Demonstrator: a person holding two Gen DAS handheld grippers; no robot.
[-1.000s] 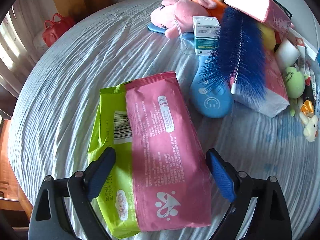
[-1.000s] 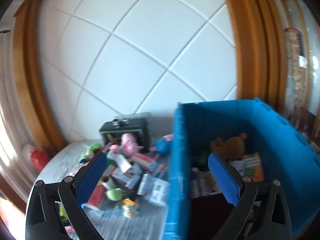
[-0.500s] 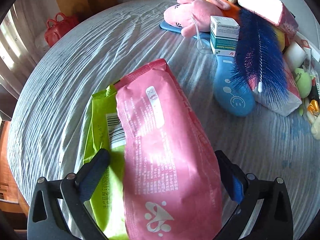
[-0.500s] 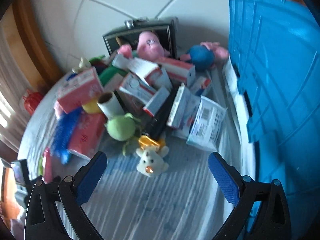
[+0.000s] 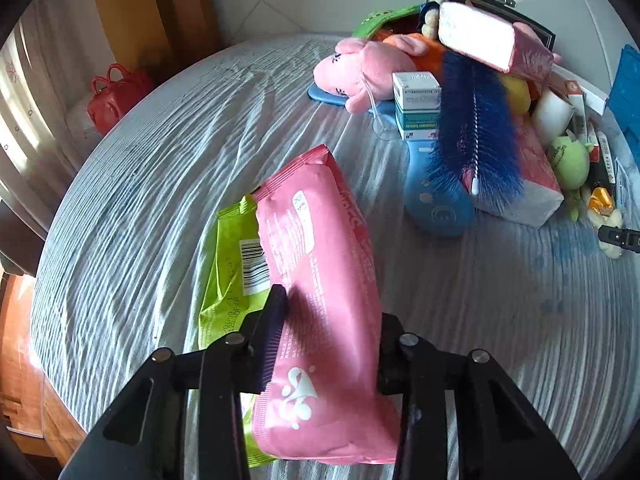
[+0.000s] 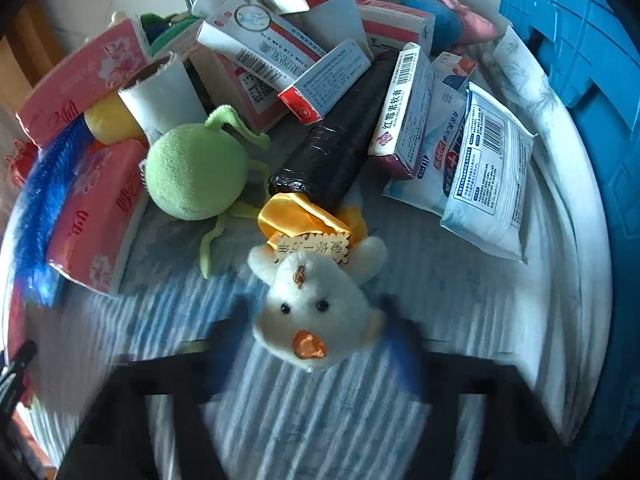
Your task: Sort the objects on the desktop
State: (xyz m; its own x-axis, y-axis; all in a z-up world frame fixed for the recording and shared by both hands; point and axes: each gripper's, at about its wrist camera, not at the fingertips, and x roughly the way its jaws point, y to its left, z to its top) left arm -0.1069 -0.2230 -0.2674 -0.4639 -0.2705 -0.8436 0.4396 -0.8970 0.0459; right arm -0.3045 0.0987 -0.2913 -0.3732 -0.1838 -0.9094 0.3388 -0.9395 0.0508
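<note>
- The round counter (image 5: 152, 184) wears a wrinkled pale grey-blue striped cloth; a blue plastic crate (image 6: 592, 92) stands at its right edge.
- A heap of soft toys, medicine boxes and pink tissue packs crowds the counter's far side beside the crate.
- The pink plastic wet-wipe pack (image 5: 320, 280) lies tilted across a lime-green wet-wipe pack (image 5: 232, 276), which lies flat on the cloth.
- The left tool (image 5: 328, 328) has its fingers pressed against both long sides of the pink pack, clamping it near its lower half.
- A dark-blue bristle brush (image 5: 472, 128) leans over a light-blue smiley-face paddle (image 5: 436, 208).
- The green round plush toy (image 6: 196, 172) sits beside a black cylinder (image 6: 336, 152).
- The small white plush duck with an orange beak (image 6: 312, 312) lies on the cloth between the right tool's (image 6: 316, 344) blurred fingers; whether they grip it, I cannot tell.
</note>
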